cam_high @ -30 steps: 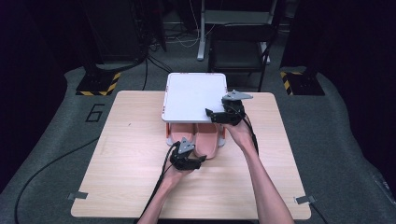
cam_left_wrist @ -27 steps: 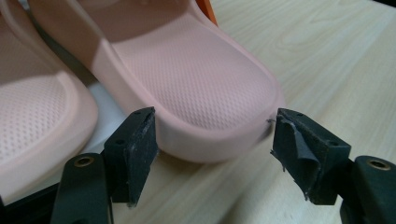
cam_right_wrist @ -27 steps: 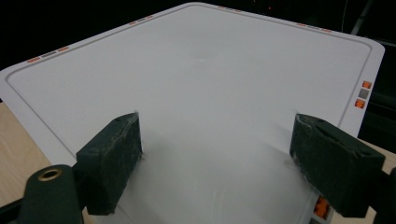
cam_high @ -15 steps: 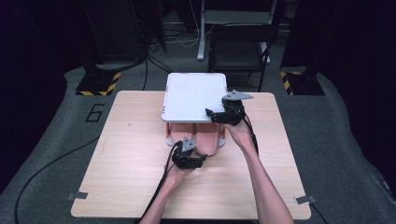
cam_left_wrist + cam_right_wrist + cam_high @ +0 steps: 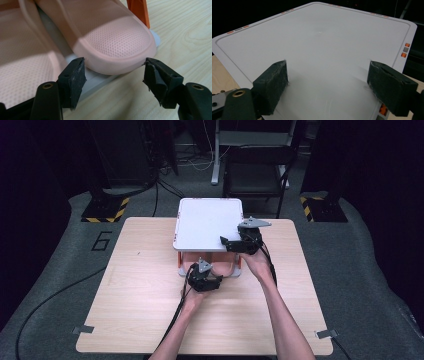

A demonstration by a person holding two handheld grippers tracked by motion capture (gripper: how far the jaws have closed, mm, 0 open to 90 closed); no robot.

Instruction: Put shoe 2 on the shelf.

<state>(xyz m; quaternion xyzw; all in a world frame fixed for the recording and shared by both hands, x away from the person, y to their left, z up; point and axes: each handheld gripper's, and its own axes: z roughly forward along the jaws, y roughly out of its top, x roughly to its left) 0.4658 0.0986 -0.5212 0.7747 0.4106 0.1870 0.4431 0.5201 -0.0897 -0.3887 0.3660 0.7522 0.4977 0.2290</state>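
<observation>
Pink slippers (paired) under white shelf

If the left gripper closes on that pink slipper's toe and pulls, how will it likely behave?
The slipper looks like soft foam, so the toe would probably squash a little between the pads. Its dimpled surface suggests decent grip, not slippery. It seems light for its bulk and should slide off the grey shelf easily.
</observation>
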